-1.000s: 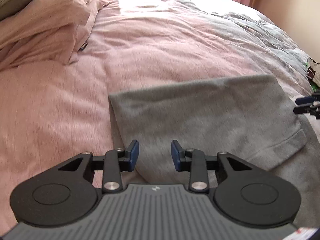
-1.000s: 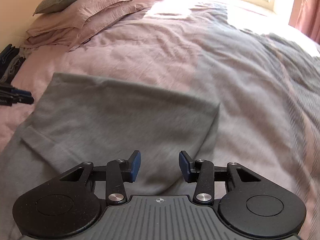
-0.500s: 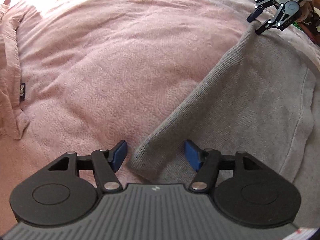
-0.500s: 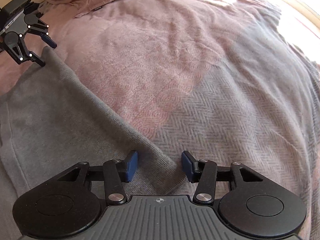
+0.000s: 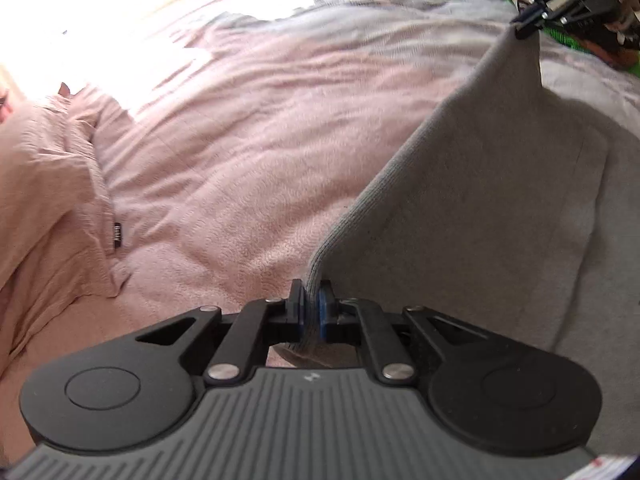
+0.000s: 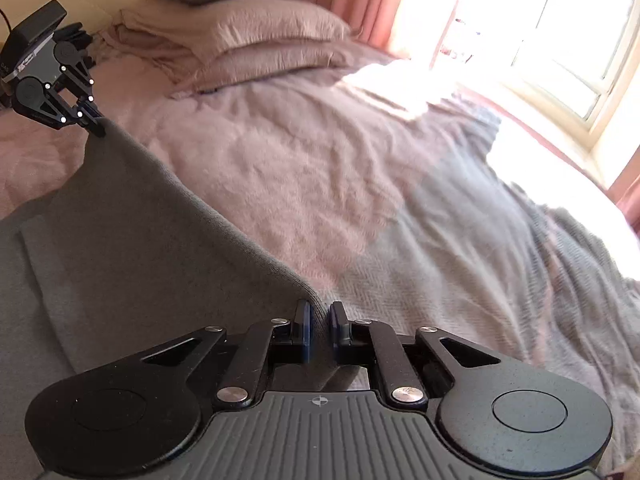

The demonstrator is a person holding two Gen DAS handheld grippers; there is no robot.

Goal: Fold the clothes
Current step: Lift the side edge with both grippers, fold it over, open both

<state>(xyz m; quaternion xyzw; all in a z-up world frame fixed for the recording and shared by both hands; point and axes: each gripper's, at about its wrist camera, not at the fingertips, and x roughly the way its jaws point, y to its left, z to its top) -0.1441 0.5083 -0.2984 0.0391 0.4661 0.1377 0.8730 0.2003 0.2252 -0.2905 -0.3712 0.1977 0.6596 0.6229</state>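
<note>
The left gripper (image 5: 309, 312) is pinched on one corner of the grey garment (image 5: 460, 216), its pads pressed onto the ribbed edge just ahead of it. The right gripper (image 6: 319, 330) nips the opposite corner the same way. Both corners are lifted, so the edge between them runs taut from each gripper out to the other, while the rest of the garment lies on the bed (image 6: 320, 184) beside and below. Holding two corners likely keeps the edge straight for carrying it over in a fold. Farther off are pillows (image 6: 256, 40).
</note>
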